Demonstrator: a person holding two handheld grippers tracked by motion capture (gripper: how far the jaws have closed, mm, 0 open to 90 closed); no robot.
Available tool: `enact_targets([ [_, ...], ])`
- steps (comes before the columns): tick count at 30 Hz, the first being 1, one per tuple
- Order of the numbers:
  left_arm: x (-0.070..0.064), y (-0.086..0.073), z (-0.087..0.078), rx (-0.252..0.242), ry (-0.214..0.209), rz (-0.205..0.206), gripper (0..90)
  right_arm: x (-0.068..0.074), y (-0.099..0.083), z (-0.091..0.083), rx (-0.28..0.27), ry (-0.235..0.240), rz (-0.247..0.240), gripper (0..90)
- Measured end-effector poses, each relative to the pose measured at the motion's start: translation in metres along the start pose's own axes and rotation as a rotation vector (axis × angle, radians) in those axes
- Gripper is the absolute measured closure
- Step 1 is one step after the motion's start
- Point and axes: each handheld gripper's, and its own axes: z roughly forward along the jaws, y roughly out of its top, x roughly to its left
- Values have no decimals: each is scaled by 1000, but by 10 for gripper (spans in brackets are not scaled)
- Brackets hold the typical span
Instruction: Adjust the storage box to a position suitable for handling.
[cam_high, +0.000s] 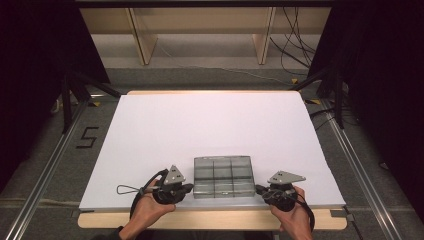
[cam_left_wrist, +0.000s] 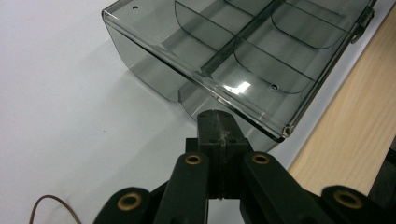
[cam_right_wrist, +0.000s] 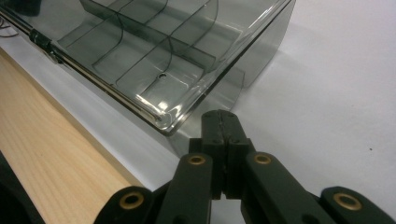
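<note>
High view: a smoke-grey transparent compartment box (cam_high: 223, 176) lies low in the middle of the frame, on the white sheet (cam_high: 210, 125) that covers the wooden table (cam_high: 210, 219), close to the sheet's near edge. Dividers split the box into a grid of cells; every cell that can be seen is bare. The left gripper (cam_high: 187, 188) stands at the box's lower left corner and the right gripper (cam_high: 260, 189) at its lower right corner, each held by a hand entering from the bottom edge. A thin wire loop (cam_high: 128, 189) lies on the sheet left of the left gripper.

Left gripper view: the jaws are pressed together with nothing between them, tips just beside the box's (cam_left_wrist: 233, 56) near corner at centre frame. This view adds detail the high view lacks: a closed clear lid, curved cell walls, small round holes in the lid, and a latch at the upper right.

Right gripper view: the jaws are likewise closed flat on each other, gripping nothing, tips just beside a rounded corner of the box (cam_right_wrist: 154, 51). The hinge rail runs along the upper left; bare wood fills the lower left.
</note>
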Motion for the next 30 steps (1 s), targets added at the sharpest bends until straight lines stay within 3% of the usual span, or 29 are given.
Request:
enact_targets([
  [2,4,1,0,-14,21,16,896,1,0,0,-1,5,0,900],
  [4,5,0,1,-19,4,-16,896,2,-1,0,-2,26,1,900],
  [13,6,-2,-1,-10,-8,-6,896,5,-1,-1,8,9,-8,900],
  [17,6,-2,0,-20,-21,-36,895,4,-1,-1,7,10,-8,900],
  [20,9,-3,-1,-26,-38,-32,893,4,-1,-1,7,11,-13,900],
  [21,8,-4,0,-32,-43,-60,893,4,-1,-1,7,11,-13,900],
  [22,10,-4,-1,-28,-49,-37,886,3,-1,-1,7,18,-10,900],
  [23,11,-4,-1,-32,-41,-53,858,3,-1,-2,-4,34,-5,900],
  [26,14,-5,-5,-45,-62,-53,794,4,1,-5,-10,14,-16,900],
  [29,12,-5,-11,-64,-56,-78,746,3,1,-7,-17,5,-34,900],
  [30,13,-4,-13,-73,-51,-65,733,1,0,-9,-25,-8,-40,900],
])
